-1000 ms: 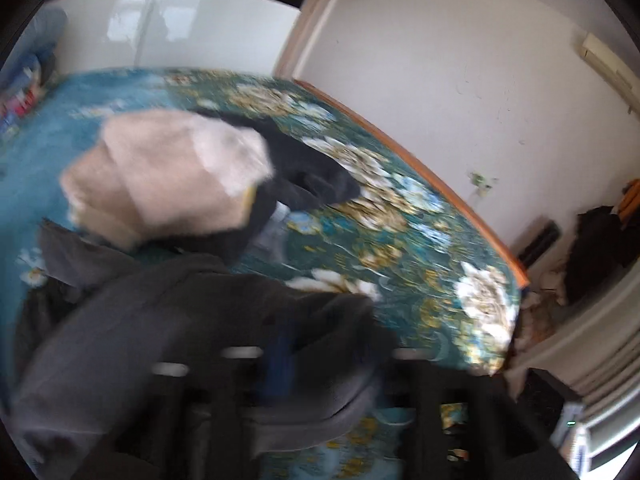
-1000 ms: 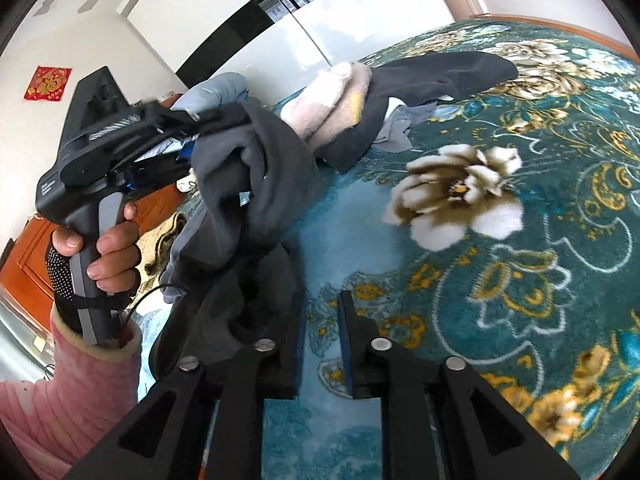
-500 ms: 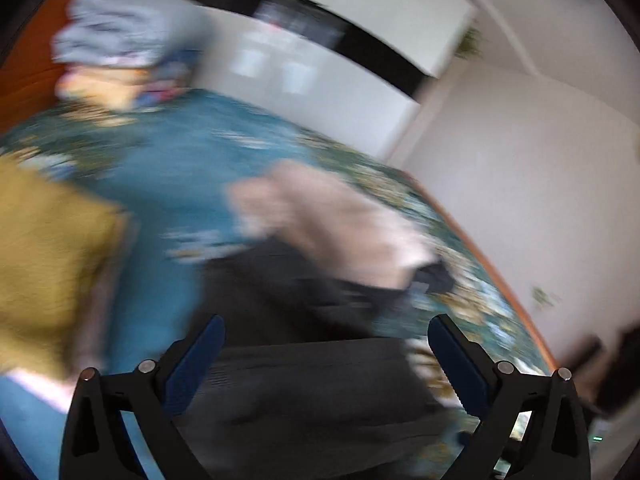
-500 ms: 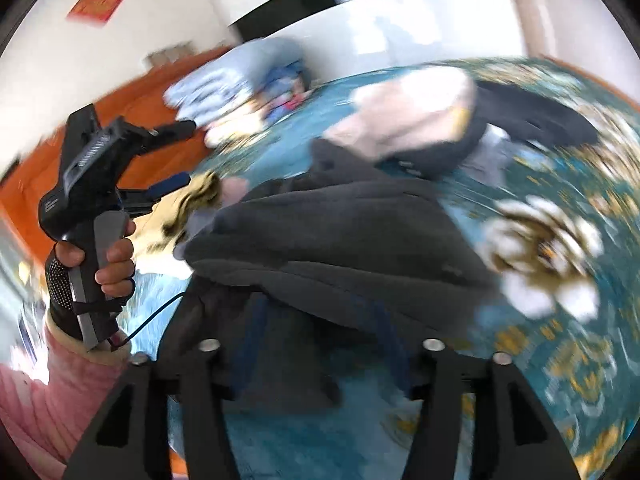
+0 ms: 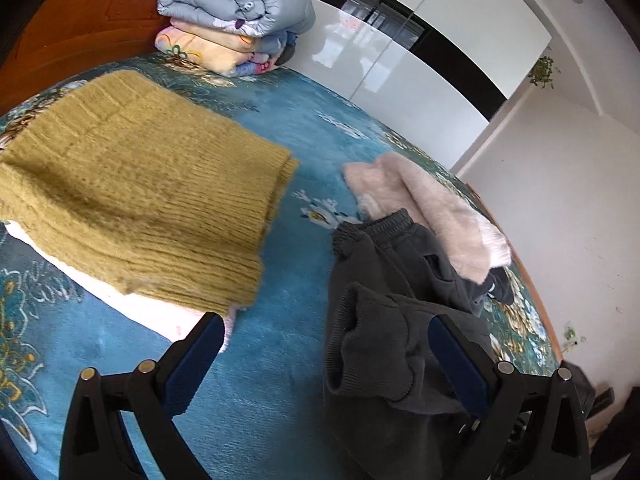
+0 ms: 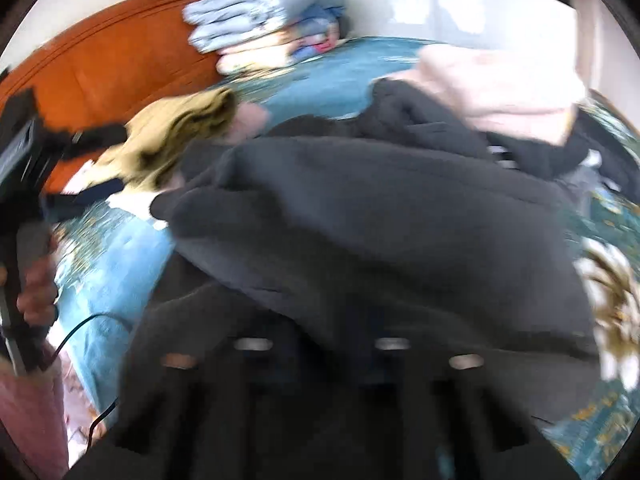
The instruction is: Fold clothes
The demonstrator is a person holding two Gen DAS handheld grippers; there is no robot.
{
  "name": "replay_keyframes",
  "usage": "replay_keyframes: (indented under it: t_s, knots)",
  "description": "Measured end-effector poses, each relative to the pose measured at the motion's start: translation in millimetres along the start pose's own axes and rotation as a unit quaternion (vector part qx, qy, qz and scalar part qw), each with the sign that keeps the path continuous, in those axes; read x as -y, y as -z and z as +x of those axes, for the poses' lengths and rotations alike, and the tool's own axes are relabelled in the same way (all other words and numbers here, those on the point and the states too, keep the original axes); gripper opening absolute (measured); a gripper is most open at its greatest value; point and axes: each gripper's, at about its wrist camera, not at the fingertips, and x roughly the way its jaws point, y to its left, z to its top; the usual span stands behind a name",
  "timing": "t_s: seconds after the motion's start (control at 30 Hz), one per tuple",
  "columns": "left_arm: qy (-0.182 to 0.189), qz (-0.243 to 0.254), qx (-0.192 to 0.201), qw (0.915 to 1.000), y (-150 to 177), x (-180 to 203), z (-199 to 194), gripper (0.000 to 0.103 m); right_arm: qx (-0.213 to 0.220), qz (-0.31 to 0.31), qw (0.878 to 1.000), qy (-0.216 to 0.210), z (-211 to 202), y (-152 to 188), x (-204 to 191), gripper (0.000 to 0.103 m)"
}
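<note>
From the left wrist view, the left gripper (image 5: 320, 354) hangs over the teal floral bedspread (image 5: 276, 360) with its jaws spread wide and nothing between them. The dark grey fleece sweatpants (image 5: 384, 312) lie crumpled just under and beside its right-hand finger, the ribbed waistband (image 5: 374, 226) at the far end and a ribbed cuff (image 5: 360, 344) bunched nearest the camera. Their long axis seems to run from the gripper away toward the fluffy pale pink garment (image 5: 428, 216), which overlaps the far end. To the left sits a folded mustard-yellow knitted sweater (image 5: 136, 204) on something white, and a stack of folded quilts (image 5: 236, 12) stands against the orange wooden headboard (image 5: 72, 36).

The right wrist view is heavily blurred. The sweatpants (image 6: 380, 232) fill most of it and drape over the right gripper (image 6: 316, 364); I cannot tell how its jaws stand or whether they hold cloth.

The fabric looks thick, soft, limp and not slippery, so it should sag wherever unsupported. The waistband corners or the leg cuffs are probably the best grips for straightening it.
</note>
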Motion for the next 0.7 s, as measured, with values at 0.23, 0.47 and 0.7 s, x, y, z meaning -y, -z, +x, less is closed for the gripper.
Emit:
replay_keyframes:
  t_s: [0.23, 0.47, 0.7]
  knots:
    - [0.016, 0.014, -0.027, 0.9994, 9, 10, 15, 0.103, 0.099, 0.113, 0.989, -0.007, -86, -8, 83, 0.005]
    - [0.013, -0.002, -0.034, 0.9993, 10, 4, 24, 0.103, 0.213, 0.293, 0.921, 0.144, -191, -19, 241, 0.004]
    - [0.012, -0.005, -0.062, 0.9980, 14, 8, 41, 0.103, 0.118, 0.366, 0.902, 0.194, -143, 16, 328, 0.004]
